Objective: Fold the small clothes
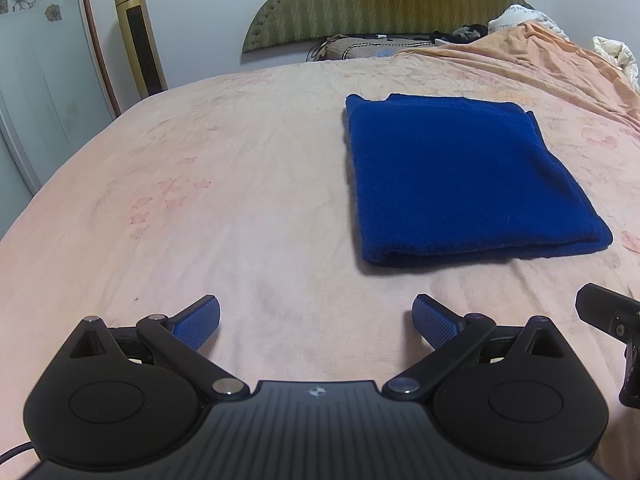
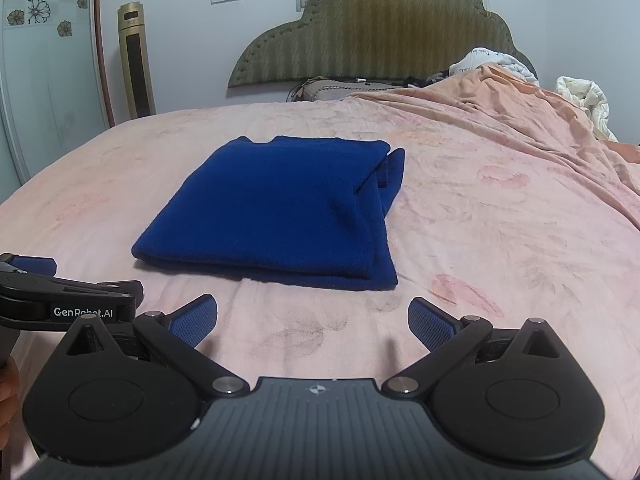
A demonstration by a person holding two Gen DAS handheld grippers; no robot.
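A dark blue knit garment (image 1: 460, 176) lies folded into a flat rectangle on the pink bedspread (image 1: 200, 200); in the right wrist view the same garment (image 2: 280, 208) shows loose layered edges on its right side. My left gripper (image 1: 316, 320) stands open with nothing between its blue pads, a short way in front of and left of the garment. My right gripper (image 2: 312, 320) is open too and holds nothing, just in front of the garment's near edge. Part of the left gripper's black body (image 2: 60, 300) shows at the left of the right wrist view.
A green padded headboard (image 2: 380, 32) stands at the far end, with pillows and a bunched white quilt (image 2: 580, 100) at the back right. A gold tower fan (image 1: 140, 36) and a wardrobe door (image 1: 36, 80) stand left of the bed. The bedspread rises in folds at right.
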